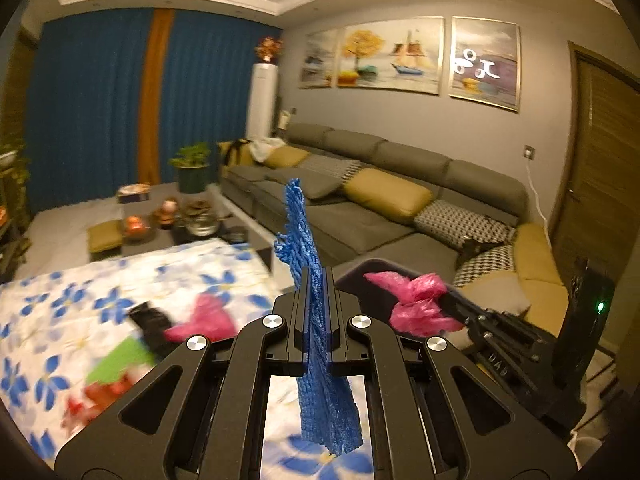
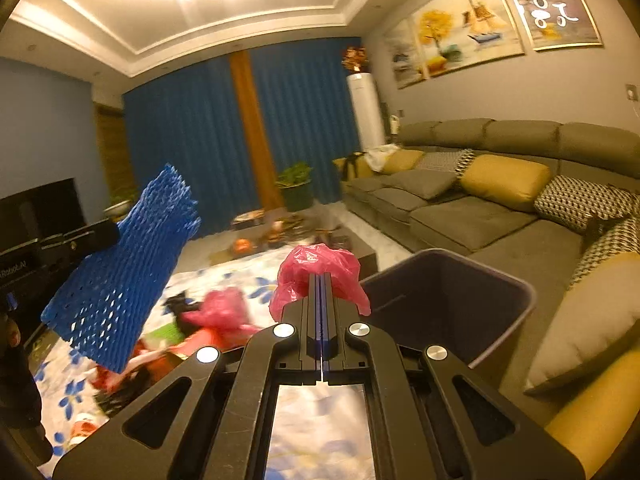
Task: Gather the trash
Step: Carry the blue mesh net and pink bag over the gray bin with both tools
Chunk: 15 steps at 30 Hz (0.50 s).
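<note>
My left gripper [image 1: 318, 276] is shut on a blue foam net sleeve [image 1: 308, 248], held upright above the flowered table; the sleeve also shows in the right wrist view [image 2: 124, 268]. My right gripper [image 2: 321, 280] is shut on a crumpled pink plastic bag [image 2: 316, 272], just left of the dark bin [image 2: 452, 304]; bag and bin also show in the left wrist view: bag [image 1: 416, 300], bin [image 1: 360, 276]. Another pink bag [image 1: 208, 320], a black piece [image 1: 150, 324] and green and red wrappers [image 1: 116, 364] lie on the table.
The flowered tablecloth [image 1: 80, 292] covers the table below. A grey sofa with yellow and patterned cushions [image 1: 384, 200] runs along the right. A coffee table with ornaments [image 1: 168, 220] and a potted plant [image 1: 192, 168] stand behind.
</note>
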Each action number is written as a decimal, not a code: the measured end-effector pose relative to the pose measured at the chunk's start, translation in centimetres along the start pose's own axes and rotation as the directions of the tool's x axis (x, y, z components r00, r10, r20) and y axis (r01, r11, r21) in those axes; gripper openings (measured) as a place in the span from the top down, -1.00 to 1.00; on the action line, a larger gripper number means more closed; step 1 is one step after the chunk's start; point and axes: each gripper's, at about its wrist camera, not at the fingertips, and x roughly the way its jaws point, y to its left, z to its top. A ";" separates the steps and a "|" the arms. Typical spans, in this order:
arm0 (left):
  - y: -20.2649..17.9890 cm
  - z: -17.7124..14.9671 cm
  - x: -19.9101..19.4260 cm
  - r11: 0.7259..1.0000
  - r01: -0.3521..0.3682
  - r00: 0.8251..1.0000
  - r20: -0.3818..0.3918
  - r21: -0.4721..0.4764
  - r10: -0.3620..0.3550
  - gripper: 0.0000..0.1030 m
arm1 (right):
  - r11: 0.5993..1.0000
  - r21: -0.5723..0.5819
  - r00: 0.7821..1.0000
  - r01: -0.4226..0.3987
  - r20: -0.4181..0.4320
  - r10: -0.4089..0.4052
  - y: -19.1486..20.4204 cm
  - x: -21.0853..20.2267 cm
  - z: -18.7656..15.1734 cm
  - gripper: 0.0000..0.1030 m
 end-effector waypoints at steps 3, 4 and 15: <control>-1.3 0.4 2.7 0.999 0.034 0.999 -0.014 0.012 -0.034 0.92 | 0.999 0.008 0.999 0.037 -0.013 -0.037 -1.0 0.8 -0.4 0.98; -1.9 0.5 3.9 0.999 0.050 0.999 -0.018 0.017 -0.050 0.92 | 0.999 0.011 0.999 0.046 -0.017 -0.046 -1.5 1.1 -0.5 0.98; -4.4 0.1 12.0 0.990 0.139 0.986 -0.094 0.017 -0.137 0.92 | 0.993 0.030 0.992 0.113 -0.052 -0.112 -3.8 3.1 -1.2 0.98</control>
